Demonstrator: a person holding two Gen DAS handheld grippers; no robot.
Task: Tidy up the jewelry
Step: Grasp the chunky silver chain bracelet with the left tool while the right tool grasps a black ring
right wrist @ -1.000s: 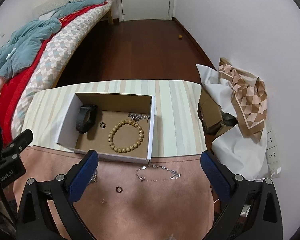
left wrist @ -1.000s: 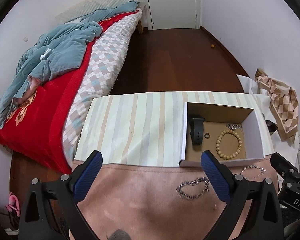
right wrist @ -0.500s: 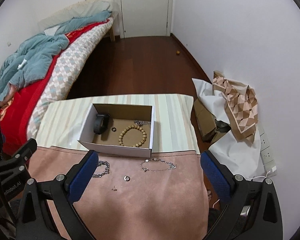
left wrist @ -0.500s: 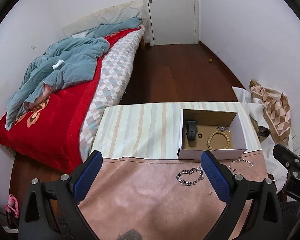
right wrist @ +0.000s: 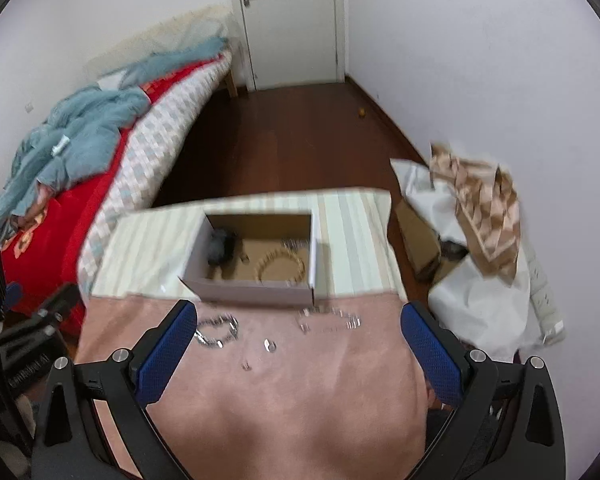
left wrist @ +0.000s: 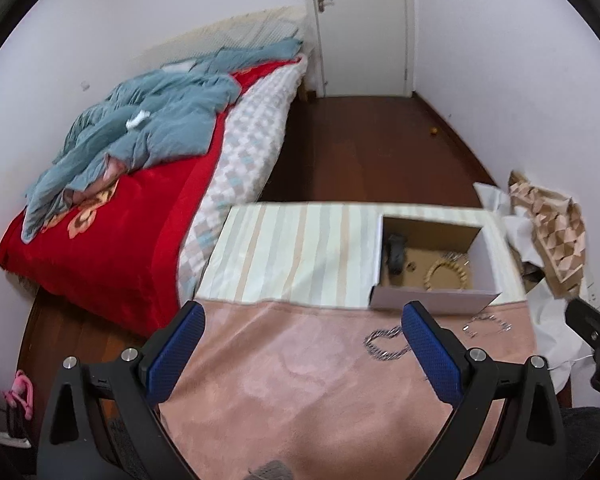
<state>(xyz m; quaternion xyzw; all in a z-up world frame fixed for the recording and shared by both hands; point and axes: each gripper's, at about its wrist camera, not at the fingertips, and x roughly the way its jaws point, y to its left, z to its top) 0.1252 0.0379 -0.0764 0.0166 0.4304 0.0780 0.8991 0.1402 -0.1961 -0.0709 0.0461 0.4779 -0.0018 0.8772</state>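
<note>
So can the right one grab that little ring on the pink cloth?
Probably yes. The ring lies loose on the pink cloth, ahead of the right gripper, whose jaws stand wide open and empty. Nothing covers it; only a tiny stud sits nearby.

left claw [left wrist: 302, 332]: jaws wide, empty | right claw [right wrist: 298, 330]: jaws wide, empty

A home bedroom is shown — a bed [left wrist: 148, 216] with a red blanket [left wrist: 100, 248] and a rumpled blue quilt [left wrist: 140, 136] is set along the left wall. A white door [left wrist: 364, 28] is seen at the far end of a dark wood floor [left wrist: 372, 148] — plain white walls enclose the narrow room.
</note>
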